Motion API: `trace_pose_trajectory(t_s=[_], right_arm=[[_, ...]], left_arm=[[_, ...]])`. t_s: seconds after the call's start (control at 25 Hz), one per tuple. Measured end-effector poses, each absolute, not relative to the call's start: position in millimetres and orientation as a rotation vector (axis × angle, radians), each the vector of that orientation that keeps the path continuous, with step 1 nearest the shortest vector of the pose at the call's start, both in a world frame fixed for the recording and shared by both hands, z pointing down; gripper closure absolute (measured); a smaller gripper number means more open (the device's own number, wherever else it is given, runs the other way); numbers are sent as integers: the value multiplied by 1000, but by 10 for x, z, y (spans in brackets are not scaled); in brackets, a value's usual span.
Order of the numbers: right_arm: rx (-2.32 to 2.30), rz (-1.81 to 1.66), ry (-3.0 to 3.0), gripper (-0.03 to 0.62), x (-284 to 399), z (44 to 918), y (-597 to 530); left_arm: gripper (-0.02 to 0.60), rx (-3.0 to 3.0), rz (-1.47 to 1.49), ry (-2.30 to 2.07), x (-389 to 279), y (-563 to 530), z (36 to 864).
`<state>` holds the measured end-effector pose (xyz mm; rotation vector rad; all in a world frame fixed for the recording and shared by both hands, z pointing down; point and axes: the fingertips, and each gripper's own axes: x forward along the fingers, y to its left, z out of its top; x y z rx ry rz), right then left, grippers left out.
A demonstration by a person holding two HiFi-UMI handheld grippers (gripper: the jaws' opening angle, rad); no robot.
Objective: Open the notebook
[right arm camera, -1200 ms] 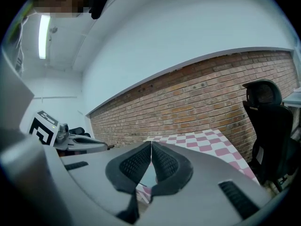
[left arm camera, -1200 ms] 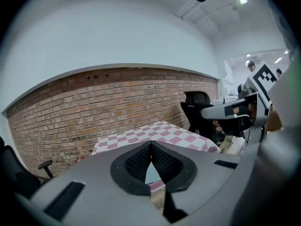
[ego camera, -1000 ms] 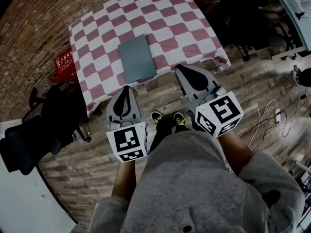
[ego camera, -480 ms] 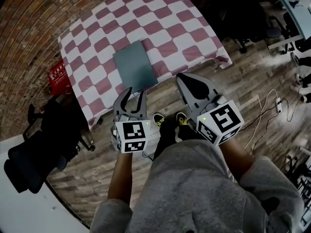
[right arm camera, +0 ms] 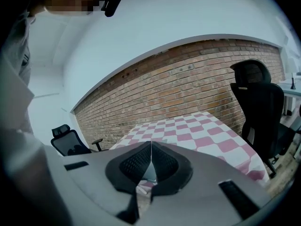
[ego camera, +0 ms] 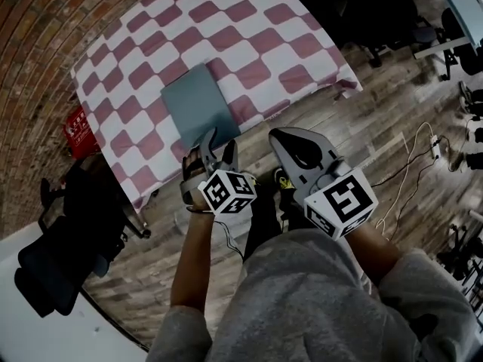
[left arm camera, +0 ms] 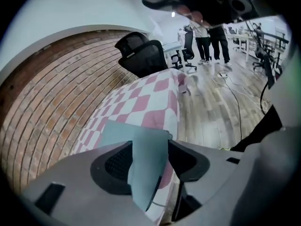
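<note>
Left claw (ego camera: 217, 143), jaws just opening and empty, is hovering by the closed notebook (ego camera: 198, 104) lying near the tabletop's (ego camera: 249, 36) front edge, right claw (ego camera: 279, 134) shut empty, a skewed pinch risking sliding it off.

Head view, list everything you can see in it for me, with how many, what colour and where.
Table: one, covered in pink and white checks, upper middle.
Notebook: one, grey-green, closed, at the table's near edge.
Brick wall: one, red-brown, upper left.
Red item: one, low down left of the table.
Office chair: at least one, black, lower left.
Cables: several, white and black, right side.
Left tool: one, grey, jaws apart, just been opening, notebook ahead of the gap, ungripped.
Right tool: one, grey, jaws together, empty.
Grey top: one, bottom.
</note>
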<state>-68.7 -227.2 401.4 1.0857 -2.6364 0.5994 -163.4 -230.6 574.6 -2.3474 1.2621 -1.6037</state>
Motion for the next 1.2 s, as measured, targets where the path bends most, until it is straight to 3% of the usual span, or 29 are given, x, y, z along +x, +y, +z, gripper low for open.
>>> trace_pose_trajectory(t_s=[0.92,1.08,1.2], right_arm=[[1094,655,-2635,569,-649,4061,-2235],[1104,649,-2633,569,-638,4046,-2223],[1105,650,-2628,569,-617,4067,-2214]], left_arm=[[322,-2350,-1737,1155,-1668,-2413,5921],[401,-2331,-1741,1146,-1635,-2342,5964],[413,-2301,-1718,1153,-1612,-2332,5983]])
